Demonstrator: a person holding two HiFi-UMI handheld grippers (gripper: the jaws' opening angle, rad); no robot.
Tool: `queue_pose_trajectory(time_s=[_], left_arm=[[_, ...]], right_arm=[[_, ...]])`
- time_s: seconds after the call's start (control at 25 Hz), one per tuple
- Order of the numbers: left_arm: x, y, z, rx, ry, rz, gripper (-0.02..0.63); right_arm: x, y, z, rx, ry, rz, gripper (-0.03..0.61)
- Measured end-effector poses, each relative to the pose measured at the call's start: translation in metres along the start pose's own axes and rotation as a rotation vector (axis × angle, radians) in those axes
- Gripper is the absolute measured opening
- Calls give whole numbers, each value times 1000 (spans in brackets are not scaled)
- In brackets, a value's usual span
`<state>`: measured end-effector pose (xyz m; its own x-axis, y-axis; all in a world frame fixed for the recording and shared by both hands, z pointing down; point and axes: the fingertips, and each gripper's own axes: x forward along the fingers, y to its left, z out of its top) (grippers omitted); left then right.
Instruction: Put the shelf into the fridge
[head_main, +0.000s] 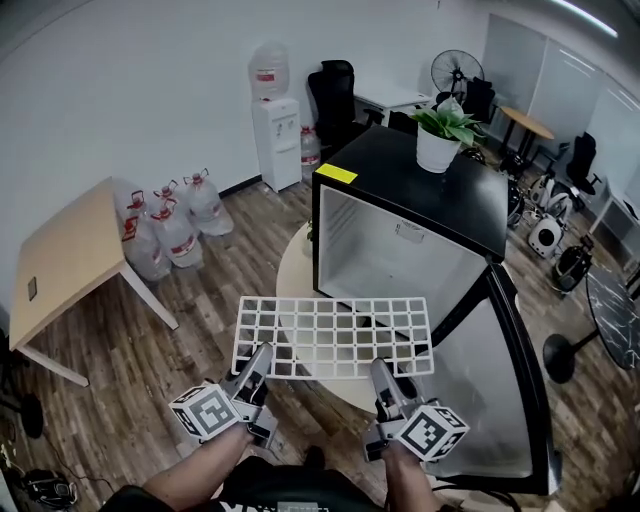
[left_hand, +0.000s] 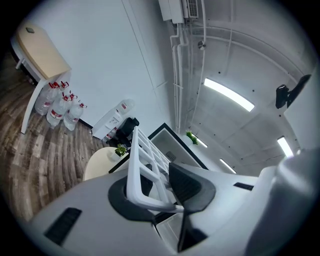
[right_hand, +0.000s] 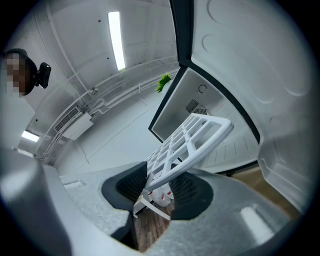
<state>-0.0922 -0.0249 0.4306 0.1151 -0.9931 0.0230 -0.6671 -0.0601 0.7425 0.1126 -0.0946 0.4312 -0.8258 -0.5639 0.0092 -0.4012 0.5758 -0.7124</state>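
Note:
A white wire grid shelf (head_main: 335, 336) is held level in the air in front of the open black mini fridge (head_main: 410, 215). My left gripper (head_main: 256, 366) grips its near left edge, and my right gripper (head_main: 386, 378) grips its near right edge. In the left gripper view the shelf's rim (left_hand: 136, 170) lies between the dark pads (left_hand: 187, 183). The right gripper view shows the shelf (right_hand: 190, 142) clamped between both pads, stretching toward the fridge's white inside (right_hand: 200, 107). The fridge door (head_main: 500, 390) hangs open to the right.
The fridge stands on a round pale table (head_main: 295, 270), with a potted plant (head_main: 443, 135) on top. Several water bottles (head_main: 165, 225) and a wooden table (head_main: 65, 265) are at the left. A water dispenser (head_main: 275, 125) stands by the wall. Chairs and a fan fill the right background.

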Motion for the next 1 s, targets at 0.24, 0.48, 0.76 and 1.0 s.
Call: queue_pose_trajectory(time_s=[0.24,0.48,0.76,1.0], left_arm=[[31,2,-1,5,52,-28,100],[74,19,-3,15,137,-70,100],[132,47,4,19,279,-163,100],[177,66,-5,8,388,-230,100]], right_arm=[[6,-19,8,29,-30,-36,130],[22,-43,13,48,-76,-109,130],[48,-69,12,88,-157,-221,129],[59,-93,8,125,-219,-346,130]])
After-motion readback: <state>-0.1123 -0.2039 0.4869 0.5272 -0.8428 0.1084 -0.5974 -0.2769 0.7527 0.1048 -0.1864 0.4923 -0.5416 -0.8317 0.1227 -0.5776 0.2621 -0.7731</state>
